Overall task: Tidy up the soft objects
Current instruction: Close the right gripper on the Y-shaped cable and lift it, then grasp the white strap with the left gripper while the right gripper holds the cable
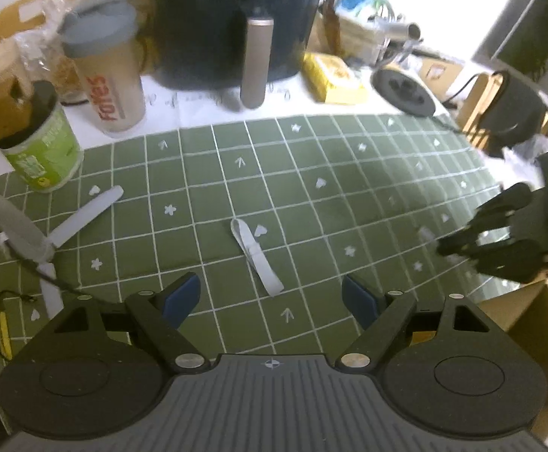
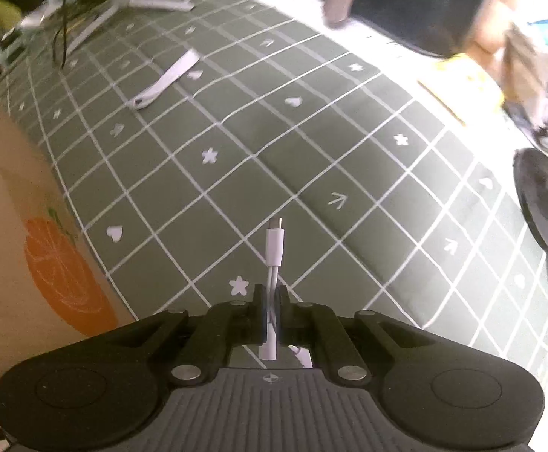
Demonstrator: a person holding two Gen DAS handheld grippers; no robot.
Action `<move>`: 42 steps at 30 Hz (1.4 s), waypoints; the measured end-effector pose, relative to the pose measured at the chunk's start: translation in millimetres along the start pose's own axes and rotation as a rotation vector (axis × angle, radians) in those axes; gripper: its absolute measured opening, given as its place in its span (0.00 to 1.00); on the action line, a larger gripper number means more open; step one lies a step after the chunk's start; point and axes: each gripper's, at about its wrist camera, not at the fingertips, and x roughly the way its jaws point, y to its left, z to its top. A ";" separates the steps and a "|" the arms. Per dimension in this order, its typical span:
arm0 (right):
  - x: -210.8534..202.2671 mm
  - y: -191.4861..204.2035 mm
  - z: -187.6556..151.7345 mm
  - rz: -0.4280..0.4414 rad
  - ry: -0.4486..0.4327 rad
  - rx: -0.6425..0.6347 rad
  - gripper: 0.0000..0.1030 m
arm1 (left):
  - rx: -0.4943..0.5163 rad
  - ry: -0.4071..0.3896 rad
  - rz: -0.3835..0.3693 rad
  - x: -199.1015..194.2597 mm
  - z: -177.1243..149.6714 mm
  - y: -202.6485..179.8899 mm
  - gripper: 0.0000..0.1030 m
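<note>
A white fabric strap (image 1: 256, 254) lies flat on the green checked cloth (image 1: 311, 173), just ahead of my left gripper (image 1: 270, 299), which is open and empty, its blue-padded fingers (image 1: 181, 299) wide apart. My right gripper (image 2: 270, 293) is shut on a white USB cable (image 2: 275, 248), whose plug sticks up and forward above the cloth (image 2: 311, 150). The strap also shows in the right wrist view (image 2: 164, 77), far off at the upper left. The right gripper appears in the left wrist view (image 1: 500, 237) at the right edge.
A black air fryer (image 1: 236, 19), a shaker bottle (image 1: 104, 67), a green cup (image 1: 42, 150) and a white tripod stand (image 1: 59, 233) stand along the back and left. A black round disc (image 2: 545, 203) lies right. A cardboard box with an orange print (image 2: 29, 245) is at the left.
</note>
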 end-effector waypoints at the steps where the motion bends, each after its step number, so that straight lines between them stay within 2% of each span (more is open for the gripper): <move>1: -4.2 -1.1 -0.7 -0.014 -0.015 0.017 0.06 | 0.006 0.007 -0.005 6.3 1.1 0.8 0.80; 13: -46.7 -16.0 -16.8 -0.085 -0.120 0.255 0.06 | 0.016 0.078 -0.021 73.8 18.4 7.6 0.78; 19: -60.2 -14.1 -25.2 -0.115 -0.162 0.324 0.06 | 0.027 0.142 -0.005 107.4 19.1 8.5 0.54; 21: -64.9 -11.4 -28.2 -0.123 -0.171 0.340 0.06 | 0.028 0.157 -0.007 116.3 17.3 8.7 0.51; 23: -69.3 -8.9 -30.2 -0.126 -0.182 0.351 0.06 | 0.031 0.171 -0.011 123.8 15.4 9.0 0.43; 27: -78.9 -2.0 -33.5 -0.131 -0.203 0.361 0.06 | 0.062 0.155 -0.005 125.2 13.7 6.0 0.32; 29: -83.7 0.5 -35.1 -0.134 -0.216 0.370 0.06 | 0.079 0.151 0.020 124.2 12.3 5.0 0.13; 30: -85.9 1.7 -35.6 -0.139 -0.222 0.373 0.06 | 0.082 0.150 0.028 123.6 11.6 6.1 0.10; 31: -87.8 2.5 -36.1 -0.144 -0.227 0.375 0.06 | 0.081 0.152 0.034 124.4 12.3 6.9 0.03; 36: -93.6 8.0 -38.5 -0.164 -0.244 0.377 0.06 | 0.055 0.146 0.033 123.4 11.7 11.0 0.00; 42: -99.0 12.9 -40.5 -0.169 -0.253 0.381 0.06 | 0.044 0.100 0.013 110.3 13.3 11.3 0.00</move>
